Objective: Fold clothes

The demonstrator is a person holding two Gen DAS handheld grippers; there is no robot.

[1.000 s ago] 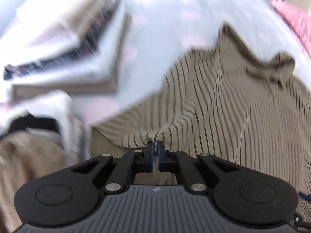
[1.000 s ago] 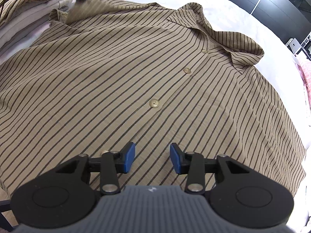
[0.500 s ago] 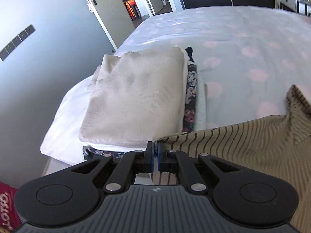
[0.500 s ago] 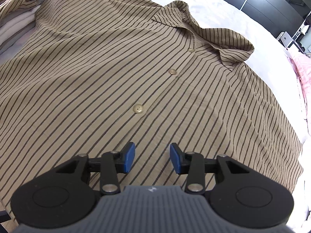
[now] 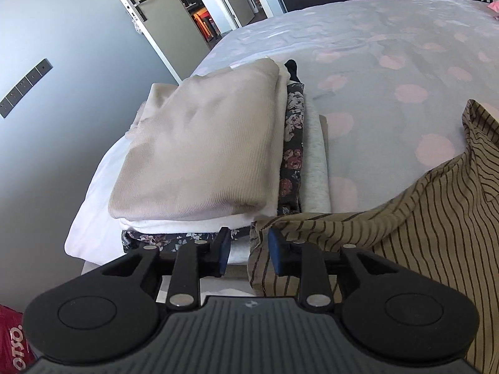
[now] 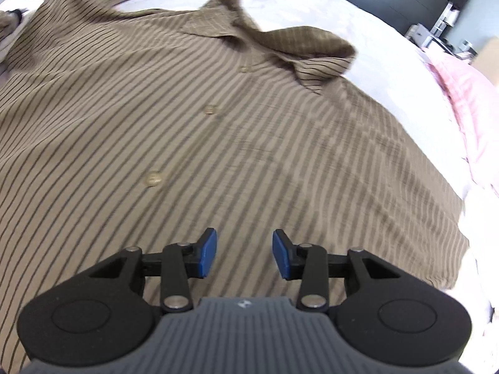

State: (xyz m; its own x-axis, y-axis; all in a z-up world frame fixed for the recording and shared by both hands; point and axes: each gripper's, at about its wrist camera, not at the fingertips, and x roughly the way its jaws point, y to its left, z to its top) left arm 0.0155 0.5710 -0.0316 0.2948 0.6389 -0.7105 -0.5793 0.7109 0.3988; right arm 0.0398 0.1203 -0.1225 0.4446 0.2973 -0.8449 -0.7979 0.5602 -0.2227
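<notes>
Your left gripper [image 5: 248,251] has just been opening its jaws. They now stand a little way apart, and the folded edge of the striped shirt [image 5: 421,233] lies in the gap, close to the right-hand blue pad [image 5: 274,251]. The pads do not squeeze it. I cannot tell if that pad touches the cloth.

Just past these jaws sits a pile of folded clothes [image 5: 202,155]. A tan sweater is on top, with a white layer, a dark flowered cloth and a pale grey layer under it. The pile rests on the bed [image 5: 389,62], which has a light cover with pink spots. Off to the left of the jaws is a grey wall and a door [image 5: 162,28].

Your right gripper [image 6: 244,257] has its jaws partly open, with nothing between them. The shirt is spread flat on the bed under and ahead of these jaws. Its buttons [image 6: 152,178] run up in a line, ahead and a bit left of the jaws. Its collar [image 6: 280,40] is at the far end. To the right of the jaws, past the shirt's edge, lies a pink blanket [image 6: 464,99].
</notes>
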